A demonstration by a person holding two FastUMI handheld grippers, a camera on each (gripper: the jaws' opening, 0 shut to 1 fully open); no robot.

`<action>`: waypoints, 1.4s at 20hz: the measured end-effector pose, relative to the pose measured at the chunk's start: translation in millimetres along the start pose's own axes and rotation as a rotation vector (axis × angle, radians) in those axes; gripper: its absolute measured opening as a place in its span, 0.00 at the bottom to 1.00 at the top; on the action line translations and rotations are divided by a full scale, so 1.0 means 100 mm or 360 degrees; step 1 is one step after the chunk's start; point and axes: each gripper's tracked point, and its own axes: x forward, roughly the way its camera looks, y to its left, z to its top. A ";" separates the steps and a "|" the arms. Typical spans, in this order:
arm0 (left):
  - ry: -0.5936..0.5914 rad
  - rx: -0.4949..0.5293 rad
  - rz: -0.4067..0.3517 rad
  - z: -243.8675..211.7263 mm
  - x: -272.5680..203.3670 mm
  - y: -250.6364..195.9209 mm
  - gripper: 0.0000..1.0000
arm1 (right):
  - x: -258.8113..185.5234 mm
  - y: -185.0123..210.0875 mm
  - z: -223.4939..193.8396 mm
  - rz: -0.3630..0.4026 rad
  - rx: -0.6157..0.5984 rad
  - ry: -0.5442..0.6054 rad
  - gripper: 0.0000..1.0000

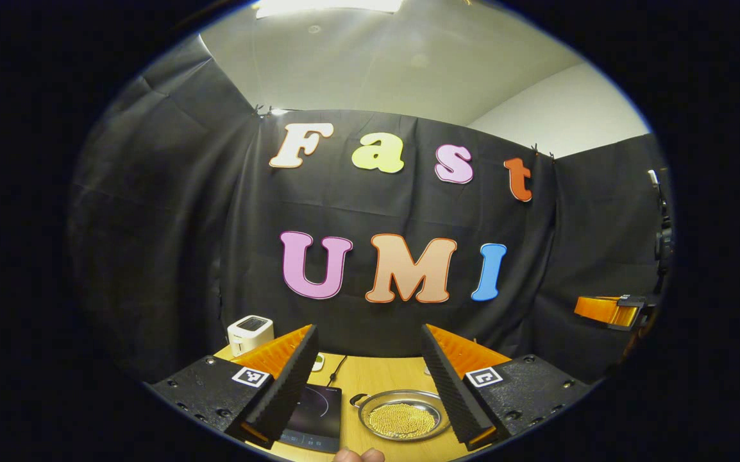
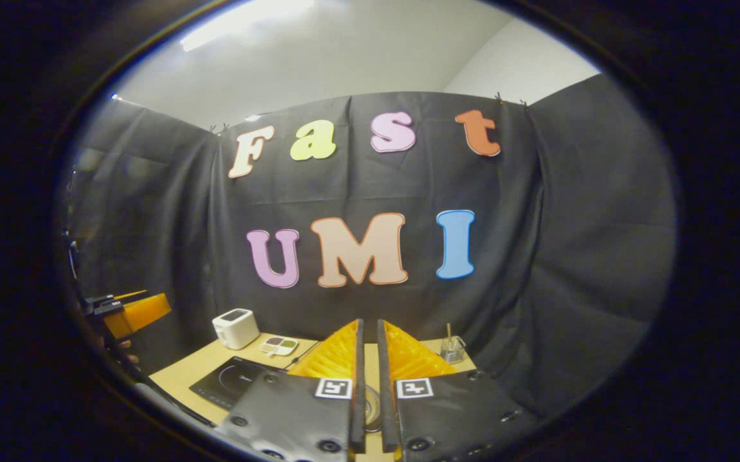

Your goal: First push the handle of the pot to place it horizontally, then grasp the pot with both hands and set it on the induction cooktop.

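The left gripper (image 1: 370,385) is held above the near edge of the table (image 1: 376,372) with its fingers spread wide and nothing between them, and the pot (image 1: 403,416) is framed in that gap. One pot is counted: a shallow metal pan with a layer of small golden beads inside, set on the table just to the right of the induction cooktop (image 1: 315,417). Its short dark handle (image 1: 358,400) juts from the rim toward the cooktop at a slant. The right gripper (image 2: 370,359) is seen with its fingers drawn almost together, only a thin slit left and nothing held; a sliver of the pot's rim is glimpsed through that slit. The first step is judged to be at hand, since the pot has not been touched. A descent toward the handle is called for next, then a sideways push until it lies level, for which the nearly closed fingers would serve well. One cooktop is counted, and beyond it one small white appliance (image 1: 250,333), one small white palette (image 2: 278,346) and, off to the pot's far right, one glass jar (image 2: 451,350) with a stick in it.
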 end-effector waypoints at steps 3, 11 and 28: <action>-0.0003 0.0015 -0.0010 -0.01 0.01 0.05 0.95 | 0.05 0.09 -0.11 0.0061 0.0121 0.0068 0.01; 0.0034 0.0014 0.0029 -0.17 0.31 0.09 0.92 | 0.35 0.20 -0.46 0.0201 0.0013 0.0219 0.00; 0.0224 0.0145 0.0151 -0.59 1.19 -0.35 0.96 | 1.26 -0.44 -1.64 0.0433 0.0230 0.0542 0.00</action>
